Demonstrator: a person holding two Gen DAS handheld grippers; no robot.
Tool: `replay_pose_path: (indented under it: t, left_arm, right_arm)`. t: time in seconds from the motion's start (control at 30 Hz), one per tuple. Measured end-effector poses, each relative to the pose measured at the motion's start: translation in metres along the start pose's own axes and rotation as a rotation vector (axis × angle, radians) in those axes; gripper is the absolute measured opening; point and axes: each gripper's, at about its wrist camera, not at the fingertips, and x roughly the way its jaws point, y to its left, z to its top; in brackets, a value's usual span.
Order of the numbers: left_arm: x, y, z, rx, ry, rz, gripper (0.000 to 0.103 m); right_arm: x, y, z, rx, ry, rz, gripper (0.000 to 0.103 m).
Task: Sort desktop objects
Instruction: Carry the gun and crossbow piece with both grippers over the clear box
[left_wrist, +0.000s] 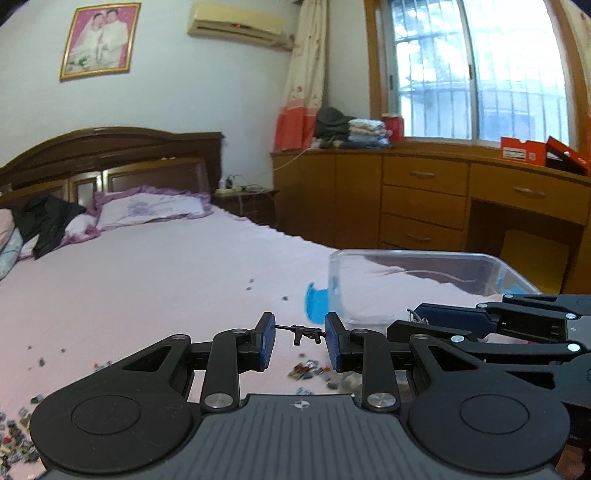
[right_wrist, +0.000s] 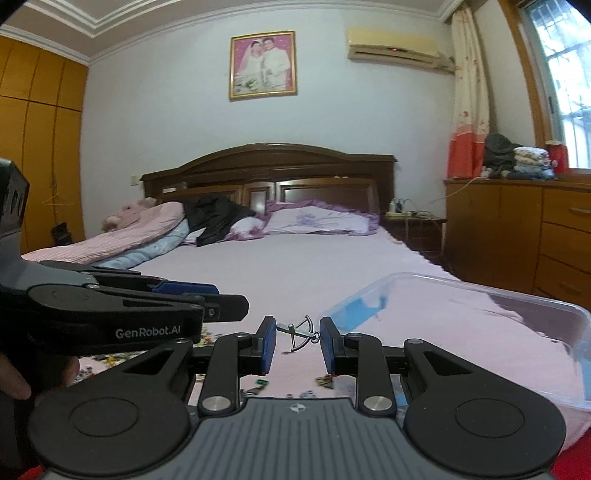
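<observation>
The left gripper (left_wrist: 299, 334) pinches a tiny black toy gun (left_wrist: 303, 331) end to end between its pads, and the right gripper (right_wrist: 297, 334) pinches a tiny grey toy crossbow (right_wrist: 300, 333) the same way; both pieces hang clear above the bed (left_wrist: 166, 280). Each looks like hard, feather-light plastic with thin stems, so it could pop out or twist under a light knock; a hold across the thicker body would likely be surer than at the tips. The clear bin (left_wrist: 424, 258) sits just ahead and to the right of both grippers. More small pieces (left_wrist: 308, 371) lie scattered on the sheet below.
</observation>
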Motion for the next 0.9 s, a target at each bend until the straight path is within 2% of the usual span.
replay_pose_path:
  t: [0.5,0.9]
  left_arm:
    - [0.032,-0.034,0.021,0.05,-0.035,-0.116,0.031]
    - [0.057,-0.067,0.023,0.081,-0.007,-0.2,0.031]
  right_arm:
    - [-0.016,-0.046,-0.006,0.045,-0.031,-0.162,0.028]
    - [-0.024,-0.083,-0.026,0.104,-0.028,-0.263,0.028]
